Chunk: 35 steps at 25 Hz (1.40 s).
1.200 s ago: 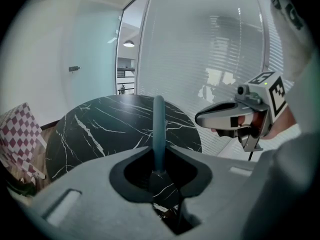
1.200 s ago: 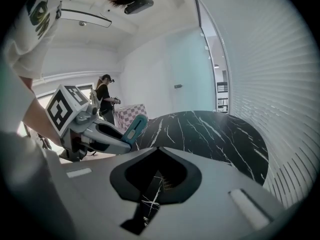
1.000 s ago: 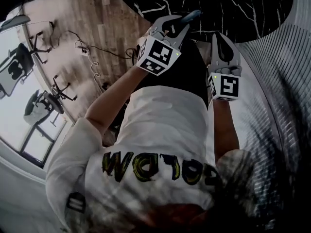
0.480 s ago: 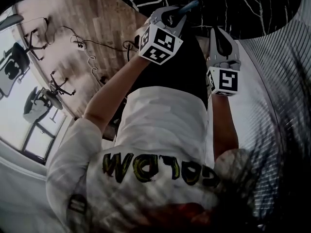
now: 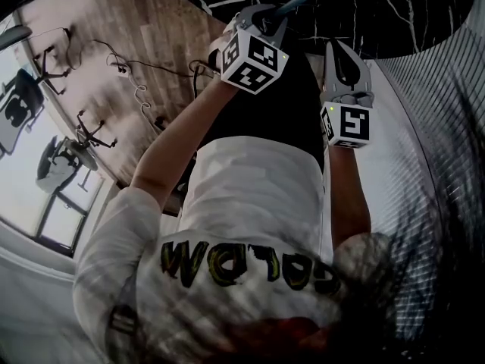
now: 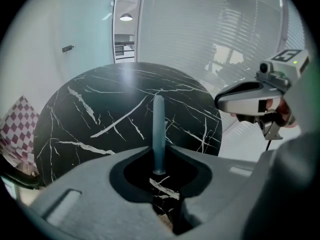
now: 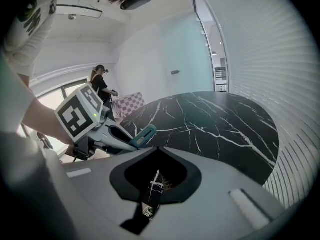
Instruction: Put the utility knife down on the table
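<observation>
Fingers (image 6: 90,184) of the left gripper (image 5: 265,14) are narrowly set and clamp the tail end of the knife (image 6: 158,129). Nothing else is between them. The knife's long axis runs straight out along the line the gripper points, forward and tilted down, with its free end leading away from the person. From the right gripper view the knife (image 7: 145,133) shows as a teal handle jutting past the fingertips.

The table (image 6: 100,114), round black marble with white veins, lies ahead of and below the knife. In the head view the free end hangs over the table's near edge, and I judge it clear of the surface, though no view shows the gap plainly.

The right gripper (image 7: 157,151) hovers just beside the left, to its right, jaws drawn together and empty. It looks to have no part in the set-down.

Since the free end is lowest, it would likely meet the marble first. The handle then needs laying flat before the fingers part.
</observation>
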Tool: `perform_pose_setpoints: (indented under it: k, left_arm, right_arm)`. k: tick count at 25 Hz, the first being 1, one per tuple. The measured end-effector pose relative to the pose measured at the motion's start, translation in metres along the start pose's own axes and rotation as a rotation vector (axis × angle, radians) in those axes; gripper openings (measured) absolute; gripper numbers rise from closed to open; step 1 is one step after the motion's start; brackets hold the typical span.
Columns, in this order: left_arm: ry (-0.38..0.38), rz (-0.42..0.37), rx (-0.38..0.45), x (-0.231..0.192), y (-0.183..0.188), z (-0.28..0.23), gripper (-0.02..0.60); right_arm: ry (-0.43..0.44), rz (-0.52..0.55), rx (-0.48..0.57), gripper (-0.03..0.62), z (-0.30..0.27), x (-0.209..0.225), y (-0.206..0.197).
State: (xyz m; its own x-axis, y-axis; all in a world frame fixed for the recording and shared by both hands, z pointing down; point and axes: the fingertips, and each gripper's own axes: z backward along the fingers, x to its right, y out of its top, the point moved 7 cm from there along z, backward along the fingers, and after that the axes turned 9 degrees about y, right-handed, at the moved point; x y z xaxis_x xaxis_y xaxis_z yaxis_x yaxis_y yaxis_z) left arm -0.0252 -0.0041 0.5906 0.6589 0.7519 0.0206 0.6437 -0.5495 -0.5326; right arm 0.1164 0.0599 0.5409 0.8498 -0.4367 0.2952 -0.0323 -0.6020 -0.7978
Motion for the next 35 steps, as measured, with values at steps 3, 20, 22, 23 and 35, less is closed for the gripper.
perform_pose_setpoints:
  k: [3,20,22,23,35]
  left_arm:
    - [-0.003,-0.007,-0.020,0.000,-0.002,-0.003,0.069]
    - [-0.003,-0.078,-0.092,0.005,-0.010,-0.011,0.072]
    - [-0.004,-0.077,-0.090,0.005,-0.010,-0.011,0.072]
    - [-0.005,-0.077,-0.089,0.005,-0.009,-0.010,0.072]
    - [0.021,-0.101,-0.068,0.004,-0.010,-0.008,0.104]
  right_arm:
    - [0.000,-0.004,-0.004,0.003,-0.001,-0.002,-0.003]
    - [0.001,-0.023,-0.017,0.002,-0.002,-0.007,-0.013]
    - [0.000,-0.024,-0.017,0.002,-0.002,-0.007,-0.014]
    - [0.001,-0.025,-0.018,0.002,-0.002,-0.007,-0.013]
    - [0.001,-0.025,-0.019,0.002,0.000,-0.006,-0.013]
